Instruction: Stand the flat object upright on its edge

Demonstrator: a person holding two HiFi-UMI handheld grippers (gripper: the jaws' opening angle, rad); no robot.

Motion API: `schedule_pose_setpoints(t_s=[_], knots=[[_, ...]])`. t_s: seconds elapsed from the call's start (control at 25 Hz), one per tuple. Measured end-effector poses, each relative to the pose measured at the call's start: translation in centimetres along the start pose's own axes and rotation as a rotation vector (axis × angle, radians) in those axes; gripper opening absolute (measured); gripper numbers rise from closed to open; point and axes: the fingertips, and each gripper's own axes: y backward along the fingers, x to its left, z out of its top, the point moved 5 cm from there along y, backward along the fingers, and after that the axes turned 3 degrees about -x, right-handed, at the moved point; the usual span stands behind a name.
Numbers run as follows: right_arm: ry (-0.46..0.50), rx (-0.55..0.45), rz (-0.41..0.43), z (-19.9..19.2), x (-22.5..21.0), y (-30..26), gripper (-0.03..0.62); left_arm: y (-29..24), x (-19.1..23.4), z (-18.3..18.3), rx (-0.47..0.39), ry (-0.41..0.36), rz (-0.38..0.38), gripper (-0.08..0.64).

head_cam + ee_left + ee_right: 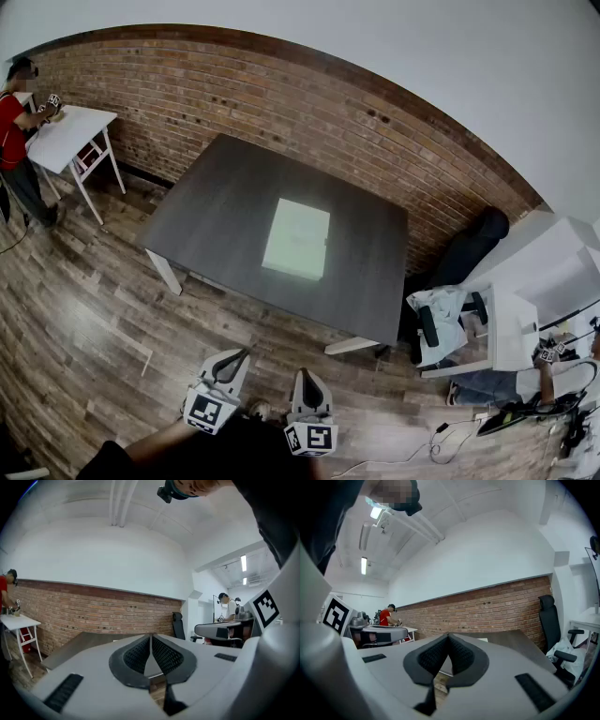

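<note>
A flat pale green-white board (pixel 297 238) lies face down in the middle of the dark grey table (pixel 216 216). My left gripper (pixel 236 357) and right gripper (pixel 307 376) hover over the wooden floor, well short of the table's near edge. Both are shut with nothing in them. In the left gripper view the black pads (pixel 151 653) meet, and the table (pixel 77 645) shows beyond them. The right gripper view shows its pads (pixel 448 654) closed too, with the table (pixel 516 642) and a sliver of the board (pixel 483 640) ahead.
A brick wall (pixel 281 103) runs behind the table. A black office chair (pixel 469 248) and a white desk (pixel 544 281) stand at the right. At the far left a person in red (pixel 14 131) works at a small white table (pixel 70 131). Cables (pixel 450 436) lie on the floor.
</note>
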Motion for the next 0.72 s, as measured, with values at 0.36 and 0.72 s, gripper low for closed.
schedule_pose_setpoints(t_s=[0.36, 0.72], knots=[[0.013, 0.006, 0.005, 0.24, 0.21, -0.46, 0.025, -0.15, 0.25, 0.15, -0.004, -0.024, -0.002, 0.043], [-0.007, -0.017, 0.005, 0.56, 0.80, -0.77, 0.025, 0.16, 0.64, 0.27, -0.003, -0.015, -0.018, 0.043]])
